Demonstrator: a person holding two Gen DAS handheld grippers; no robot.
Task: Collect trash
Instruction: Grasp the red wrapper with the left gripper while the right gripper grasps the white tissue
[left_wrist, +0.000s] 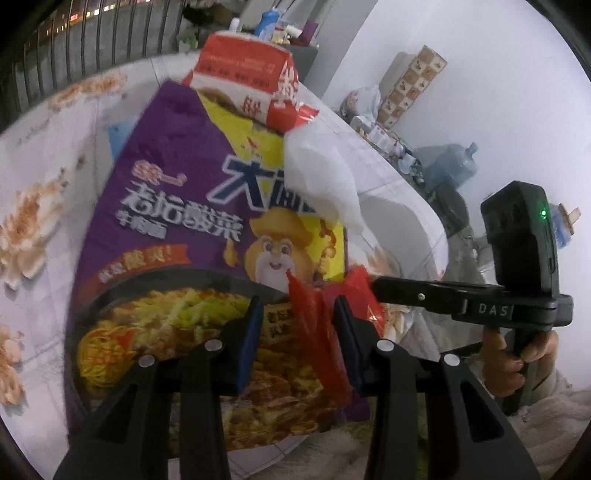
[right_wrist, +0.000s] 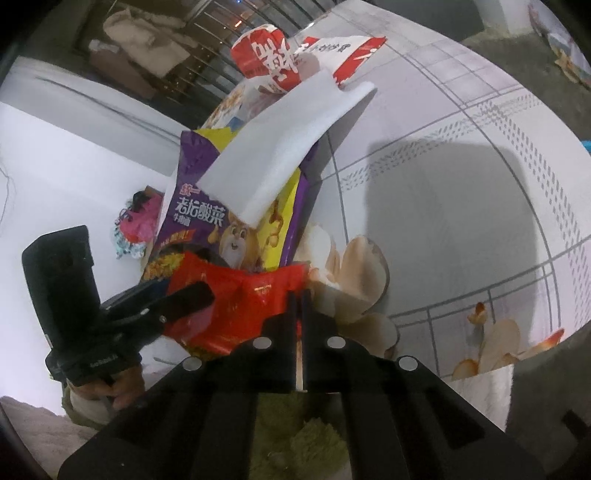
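A red wrapper (left_wrist: 321, 343) hangs between the blue pads of my left gripper (left_wrist: 299, 306). It drapes around the right-hand pad, and a gap shows beside the other pad. My right gripper (right_wrist: 300, 295) is shut on the top edge of this red wrapper (right_wrist: 240, 295); in the left wrist view its tip (left_wrist: 376, 284) meets the wrapper's corner. Just behind stands a purple noodle bag (left_wrist: 166, 206), with a white tissue (right_wrist: 280, 147) and a red-and-white bag (left_wrist: 240, 74) on top of it. The left gripper (right_wrist: 184, 295) reaches in from the left in the right wrist view.
The trash rests on a table with a floral cloth (right_wrist: 461, 155). A person's hand (left_wrist: 524, 354) grips the right tool's handle. Boxes, bags and a blue water jug (left_wrist: 454, 166) stand along the wall beyond the table. Pink clutter (right_wrist: 136, 221) lies on the floor.
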